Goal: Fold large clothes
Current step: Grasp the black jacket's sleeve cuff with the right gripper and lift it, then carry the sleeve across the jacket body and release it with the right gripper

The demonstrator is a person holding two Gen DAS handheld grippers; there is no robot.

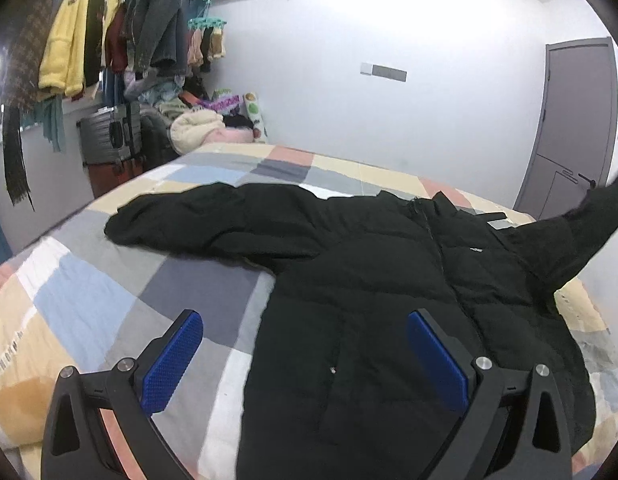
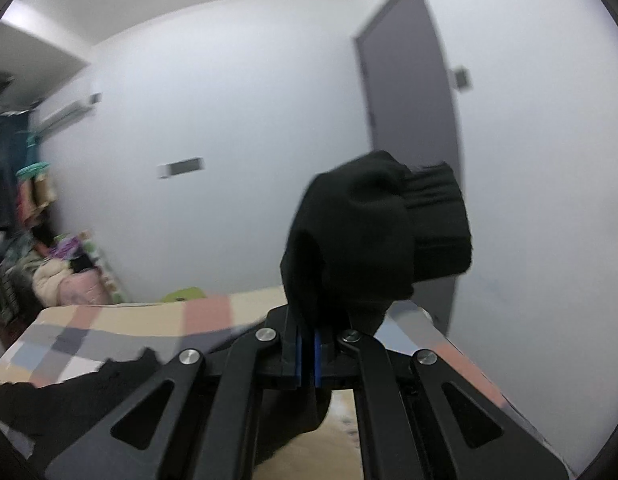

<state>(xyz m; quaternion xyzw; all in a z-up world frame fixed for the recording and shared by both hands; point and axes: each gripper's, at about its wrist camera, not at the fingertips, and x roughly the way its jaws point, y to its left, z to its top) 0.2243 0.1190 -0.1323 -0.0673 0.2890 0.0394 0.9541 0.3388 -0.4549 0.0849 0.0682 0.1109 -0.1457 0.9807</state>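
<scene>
While right tongs (image 2: pixel 307 354) are clenching the jacket (image 1: pixel 389 280) cuff aloft, left tongs (image 1: pixel 305 344) are hovering released; sleeve-fold step, next laying it across the chest.

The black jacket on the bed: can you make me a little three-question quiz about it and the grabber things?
1. True or false: the left gripper is pinching the black jacket.
2. Which part of the jacket does the right gripper hold? A) sleeve end with the ribbed cuff B) collar C) bottom hem
3. Fill in: the jacket lies on a bed with a ______ cover.

Key: 1 false, its jaws stand open over the jacket. 2 A. 3 checked.
</scene>
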